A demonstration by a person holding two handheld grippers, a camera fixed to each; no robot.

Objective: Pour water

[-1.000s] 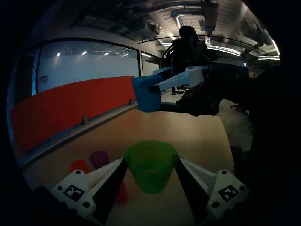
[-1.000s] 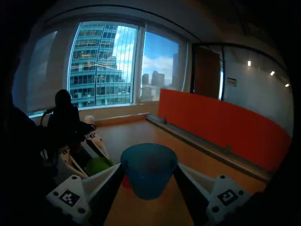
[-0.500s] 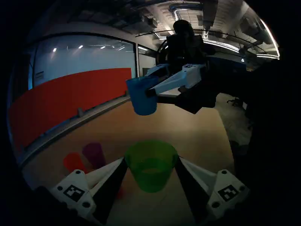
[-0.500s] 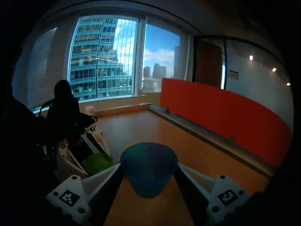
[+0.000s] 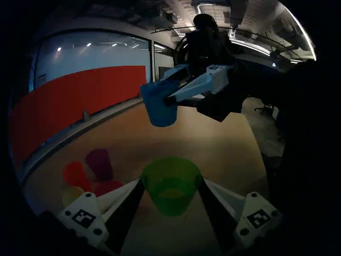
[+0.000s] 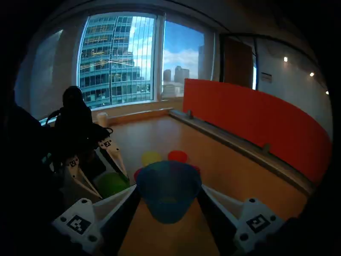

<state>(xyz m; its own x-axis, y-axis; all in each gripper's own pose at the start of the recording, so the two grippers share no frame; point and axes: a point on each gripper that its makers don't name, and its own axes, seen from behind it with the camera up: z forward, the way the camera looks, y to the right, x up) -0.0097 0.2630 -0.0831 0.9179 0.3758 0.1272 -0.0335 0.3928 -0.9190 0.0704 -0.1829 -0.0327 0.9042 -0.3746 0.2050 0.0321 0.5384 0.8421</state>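
A green cup [image 5: 171, 185] sits between the fingers of my left gripper [image 5: 171, 194], which is shut on it just above the wooden table [image 5: 213, 145]. Farther off and higher, my right gripper [image 5: 170, 100] holds a blue cup [image 5: 158, 103], slightly tilted. In the right gripper view the same blue cup [image 6: 168, 190] is clamped by my right gripper [image 6: 168, 198], and the left gripper [image 6: 102, 168] with the green cup [image 6: 111, 183] shows at lower left. I cannot see any water in either cup.
Several small cups stand on the table: purple [image 5: 99, 163], orange-red [image 5: 74, 174], yellow [image 5: 72, 195] and red [image 5: 106, 187]; yellow [image 6: 151, 158] and red [image 6: 177, 155] show beyond the blue cup. An orange partition [image 6: 255, 123] lines one side. A white cup [image 6: 102, 119] stands by the window.
The right gripper with the blue cup has drifted nearer and left over the table. Both views have dipped, bringing the small coloured cups further into sight.
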